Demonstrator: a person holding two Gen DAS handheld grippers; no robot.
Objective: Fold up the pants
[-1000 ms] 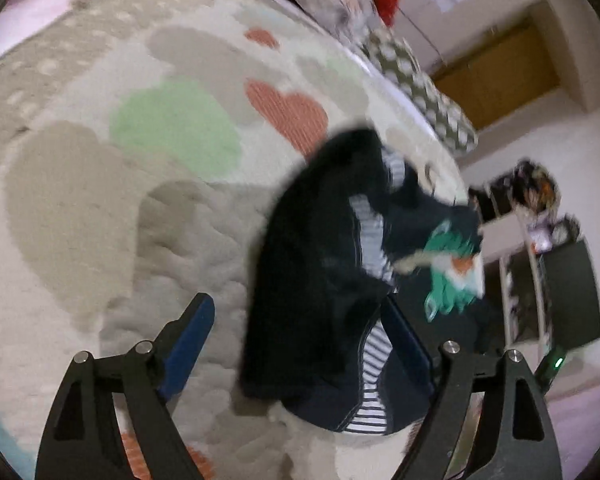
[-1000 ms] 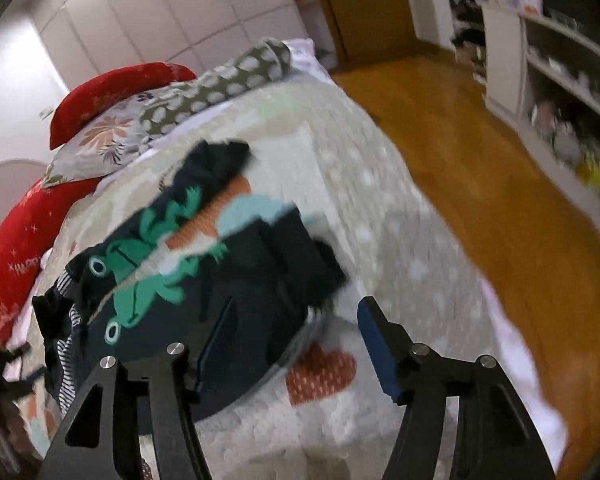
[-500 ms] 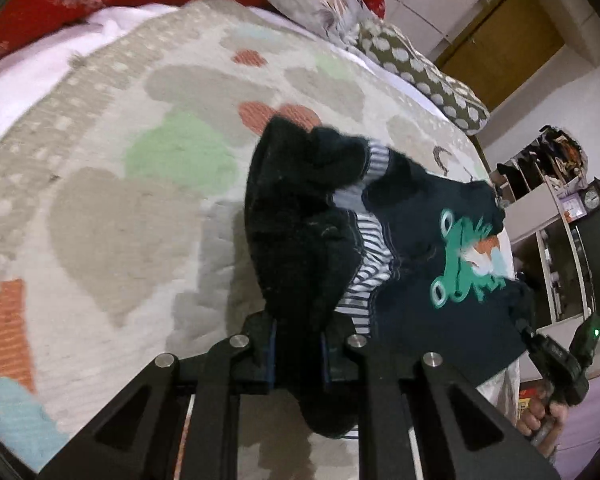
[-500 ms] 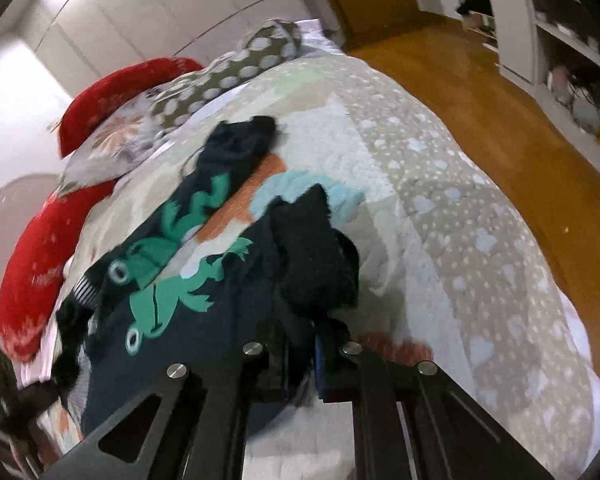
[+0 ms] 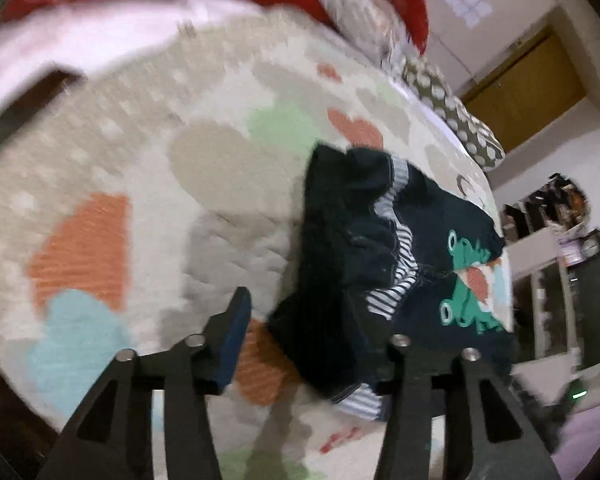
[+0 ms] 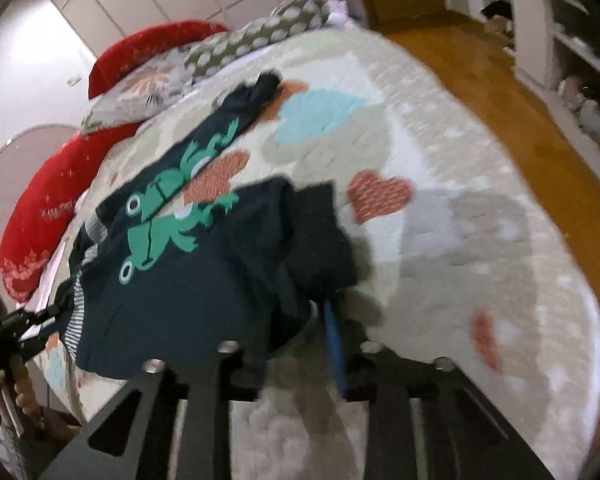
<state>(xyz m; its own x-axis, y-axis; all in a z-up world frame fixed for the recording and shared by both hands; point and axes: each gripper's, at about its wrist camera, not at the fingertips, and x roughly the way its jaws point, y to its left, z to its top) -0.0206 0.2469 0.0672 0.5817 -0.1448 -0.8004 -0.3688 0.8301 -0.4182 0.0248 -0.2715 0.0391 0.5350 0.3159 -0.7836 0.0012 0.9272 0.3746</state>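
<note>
Dark navy pants (image 5: 364,248) with green frog prints and a striped lining lie bunched on the quilted bedspread (image 5: 148,184). In the left wrist view my left gripper (image 5: 304,340) is open, its fingers on either side of the waist end of the pants. In the right wrist view the pants (image 6: 204,280) spread to the left with a folded-up leg end near my right gripper (image 6: 296,340). The right gripper is open, with cloth lying between its fingers. The left gripper also shows in the right wrist view (image 6: 24,320) at the waistband.
Red pillows (image 6: 40,216) and patterned pillows (image 6: 236,44) lie at the head of the bed. A wooden floor (image 6: 500,80) and shelves (image 6: 560,20) lie to the right of the bed. The bed edge runs close below both grippers.
Both grippers were shut on the pants half a second ago and have opened. The pants have dropped onto the bedspread and both grippers have pulled back slightly.
</note>
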